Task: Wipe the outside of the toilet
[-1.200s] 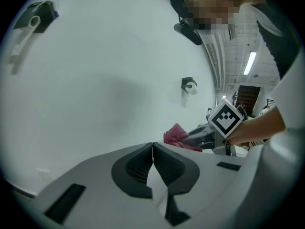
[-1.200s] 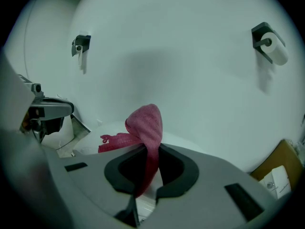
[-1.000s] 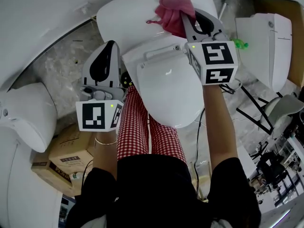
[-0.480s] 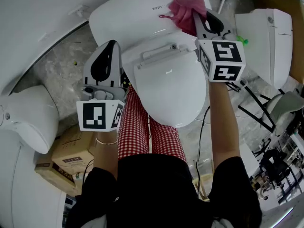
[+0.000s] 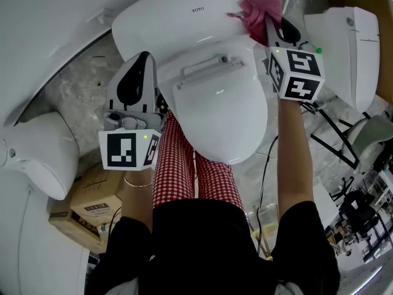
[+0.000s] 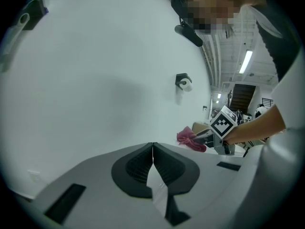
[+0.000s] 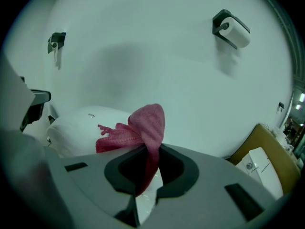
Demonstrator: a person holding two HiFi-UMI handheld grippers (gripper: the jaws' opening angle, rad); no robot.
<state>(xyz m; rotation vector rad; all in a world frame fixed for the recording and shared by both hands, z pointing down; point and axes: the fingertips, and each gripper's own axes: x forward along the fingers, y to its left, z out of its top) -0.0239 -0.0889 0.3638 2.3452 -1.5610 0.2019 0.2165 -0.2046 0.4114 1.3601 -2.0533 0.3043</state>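
The right gripper (image 5: 271, 24) is held out over the back of the toilet (image 5: 228, 141). Its jaws are shut tight on a pink cloth (image 5: 258, 10). In the right gripper view the cloth (image 7: 143, 124) is pinched between the two jaws of the right gripper (image 7: 150, 159). Most of it sticks up and out past the tips in a soft bunch, with a frayed bit to the left. From the head view the cloth sits at the right end of the white tank (image 5: 178, 20), at its top edge, and it looks to touch the tank there. The tank (image 7: 78, 128) shows behind the cloth in the right gripper view too. The lid (image 5: 221, 112) is down. The left gripper (image 5: 145, 59) is held on the left side of the toilet, near the front of the tank and well apart from the cloth. In its own view the jaws of the left gripper (image 6: 153, 149) are pressed together with nothing between them, and they point at the white wall (image 6: 95, 70). Far off in that view you can see the cloth (image 6: 190, 140) and the other gripper's cube. A paper roll (image 7: 236, 32) hangs on the wall. The person's red checked trousers (image 5: 184, 171) are right in front of the toilet. A brown box (image 5: 92, 204) sits on the floor to the left.
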